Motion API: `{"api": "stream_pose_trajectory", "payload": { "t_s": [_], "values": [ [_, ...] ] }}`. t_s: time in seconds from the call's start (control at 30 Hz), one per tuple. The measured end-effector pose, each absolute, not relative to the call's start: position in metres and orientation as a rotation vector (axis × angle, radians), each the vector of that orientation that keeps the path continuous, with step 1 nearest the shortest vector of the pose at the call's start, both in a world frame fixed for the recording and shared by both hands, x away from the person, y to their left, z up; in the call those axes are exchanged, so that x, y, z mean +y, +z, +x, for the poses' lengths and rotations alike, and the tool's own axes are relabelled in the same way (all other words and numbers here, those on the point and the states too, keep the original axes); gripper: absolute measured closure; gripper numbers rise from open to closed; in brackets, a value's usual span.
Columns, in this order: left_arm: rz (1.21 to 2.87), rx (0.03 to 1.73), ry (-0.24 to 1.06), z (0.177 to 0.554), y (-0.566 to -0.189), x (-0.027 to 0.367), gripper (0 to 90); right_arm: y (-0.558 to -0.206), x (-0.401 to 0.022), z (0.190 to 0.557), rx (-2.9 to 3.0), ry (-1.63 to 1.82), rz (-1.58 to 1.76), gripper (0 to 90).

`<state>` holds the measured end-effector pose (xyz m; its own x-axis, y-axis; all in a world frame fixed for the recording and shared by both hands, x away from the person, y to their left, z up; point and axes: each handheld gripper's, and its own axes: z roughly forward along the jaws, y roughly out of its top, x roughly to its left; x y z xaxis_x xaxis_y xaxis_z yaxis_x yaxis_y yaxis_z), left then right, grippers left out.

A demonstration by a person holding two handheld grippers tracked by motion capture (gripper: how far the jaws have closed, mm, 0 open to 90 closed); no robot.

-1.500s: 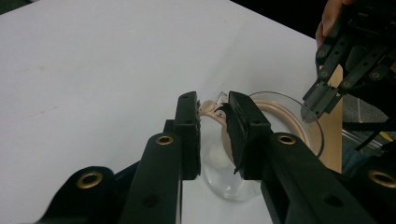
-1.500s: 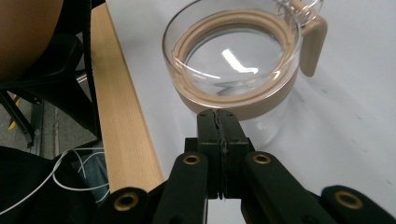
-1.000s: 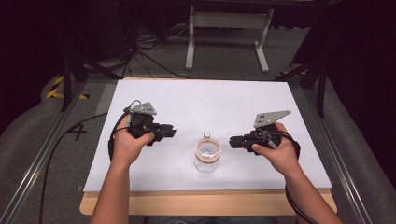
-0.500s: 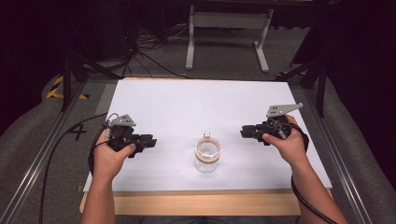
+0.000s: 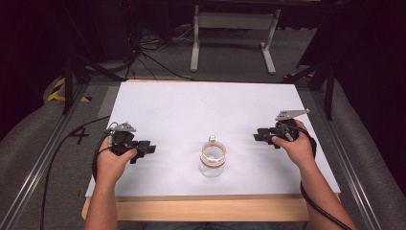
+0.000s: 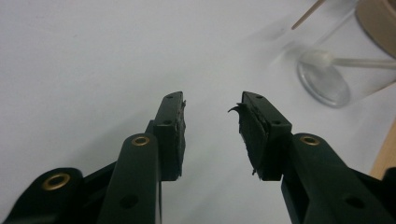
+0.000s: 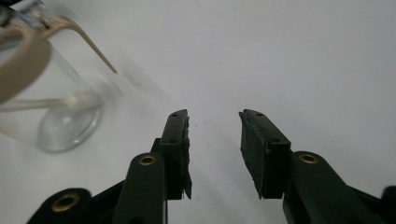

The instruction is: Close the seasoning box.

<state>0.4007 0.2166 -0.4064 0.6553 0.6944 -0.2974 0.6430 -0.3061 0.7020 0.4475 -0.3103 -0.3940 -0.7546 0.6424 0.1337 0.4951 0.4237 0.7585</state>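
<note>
Grippers sit either side of the work, and I report them from left to right. My left gripper (image 5: 146, 149) rests low near the left edge of the white table (image 5: 191, 105), jaws pointing toward the middle. Its jaws have just been opening; the pads (image 6: 175, 133) stand spread with bare table between them. Next comes the glass jar (image 5: 213, 160), upright near the front edge, roughly midway between both hands, with a tan band around its rim and a small white piece just behind it. In the left gripper view the jar (image 6: 336, 65) lies ahead and off to the right of the jaws. My right gripper (image 5: 261, 136) faces it from the other side, jaws also just opened, spread, empty. I judge the right one slightly nearer. The jar's long axis is vertical, so either hand must close in level from the side.
</note>
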Motion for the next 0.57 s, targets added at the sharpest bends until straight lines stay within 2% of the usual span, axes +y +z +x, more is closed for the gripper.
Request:
{"api": "stream_pose_trajectory", "payload": {
  "t_s": [0.23,0.57],
  "values": [
    [2.045,1.078,0.086,0.41,-0.427,0.221,58.4,-0.414,-0.321,0.454,2.486,1.191,1.05,56.2],
    [2.125,1.04,0.22,0.414,-0.431,0.218,53.7,-0.425,-0.327,0.455,2.458,1.153,1.036,48.1]
  ]
}}
